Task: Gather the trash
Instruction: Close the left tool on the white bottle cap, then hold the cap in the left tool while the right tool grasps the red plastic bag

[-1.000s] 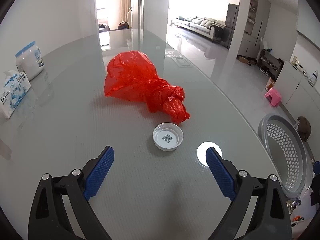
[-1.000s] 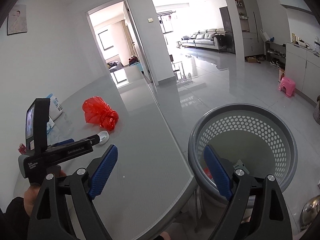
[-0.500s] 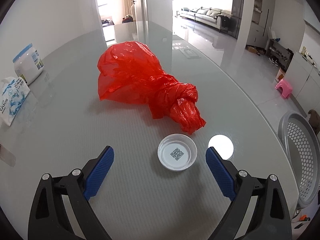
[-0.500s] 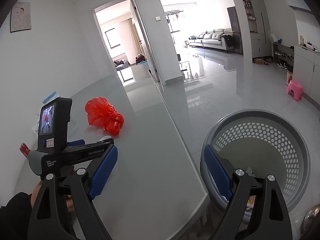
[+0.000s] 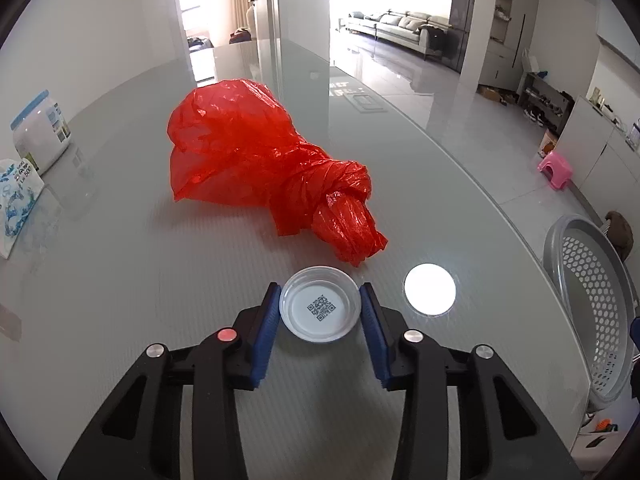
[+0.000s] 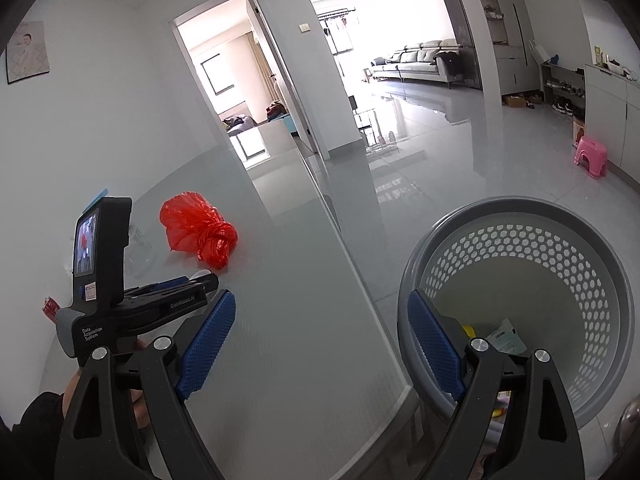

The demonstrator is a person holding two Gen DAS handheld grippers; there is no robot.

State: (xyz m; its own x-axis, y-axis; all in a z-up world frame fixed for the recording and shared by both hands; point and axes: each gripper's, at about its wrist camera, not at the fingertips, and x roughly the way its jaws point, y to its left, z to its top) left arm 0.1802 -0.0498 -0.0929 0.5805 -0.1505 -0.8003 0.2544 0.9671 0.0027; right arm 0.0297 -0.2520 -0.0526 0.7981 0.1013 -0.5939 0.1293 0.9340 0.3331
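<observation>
Camera layout: two fisheye views, one per hand-held gripper, each looking forward along its fingers.

The left wrist view sits low and close over the worktop point(image 5: 140, 280), facing the red bag point(image 5: 256, 160). The right wrist view stands higher, past the worktop edge, above the basket point(image 6: 520, 208). Both views share the worktop, bag, basket and pink stool point(image 5: 555, 169).

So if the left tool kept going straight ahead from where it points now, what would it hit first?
The left tool already brackets the white lid, so that goes with it. Beyond it, the knotted end of the red bag looks first in line, though depth is uncertain.
</observation>
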